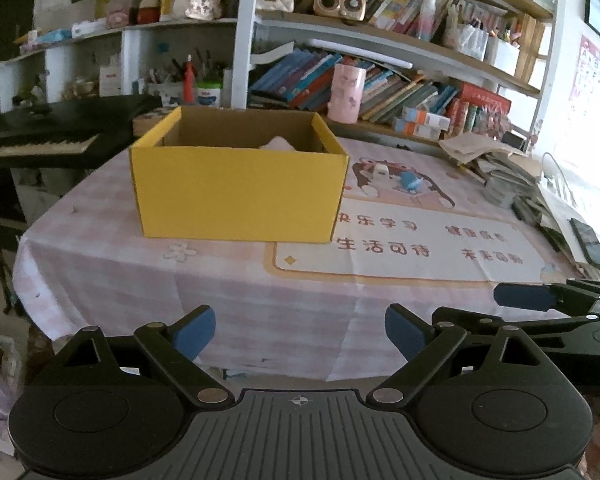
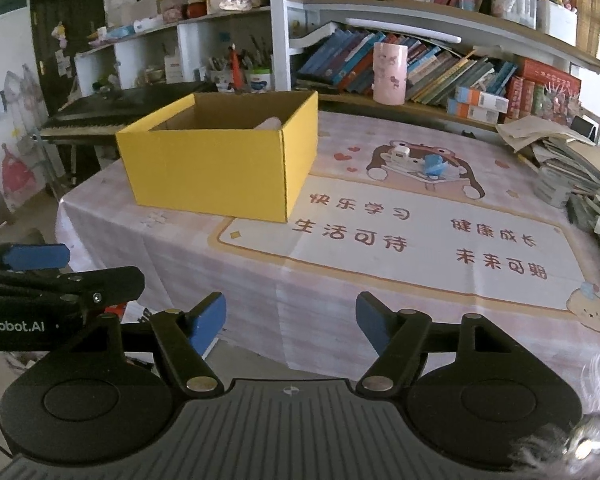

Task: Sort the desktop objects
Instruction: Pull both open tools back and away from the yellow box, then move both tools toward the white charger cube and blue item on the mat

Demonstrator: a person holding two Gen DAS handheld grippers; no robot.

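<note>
A yellow cardboard box (image 1: 240, 192) (image 2: 220, 168) stands open-topped at the far left of the pink tablecloth (image 1: 260, 300) (image 2: 340, 300). A pale object (image 1: 276, 144) (image 2: 270, 123) shows just over its rim. A small blue object (image 1: 410, 181) (image 2: 434, 166) and a small white one (image 1: 382, 170) (image 2: 400, 156) lie on the printed bear to the right of the box. My left gripper (image 1: 300, 334) hangs open and empty over the table's near edge. My right gripper (image 2: 291, 320) is open beside it, nothing between its blue pads.
A pink cup (image 1: 346, 94) (image 2: 389, 74) stands behind the box by the bookshelves. Piled books and papers (image 1: 500, 176) (image 2: 560, 160) and a dark phone (image 1: 590, 246) crowd the right side. A black keyboard (image 1: 40, 136) (image 2: 100, 116) sits left of the table.
</note>
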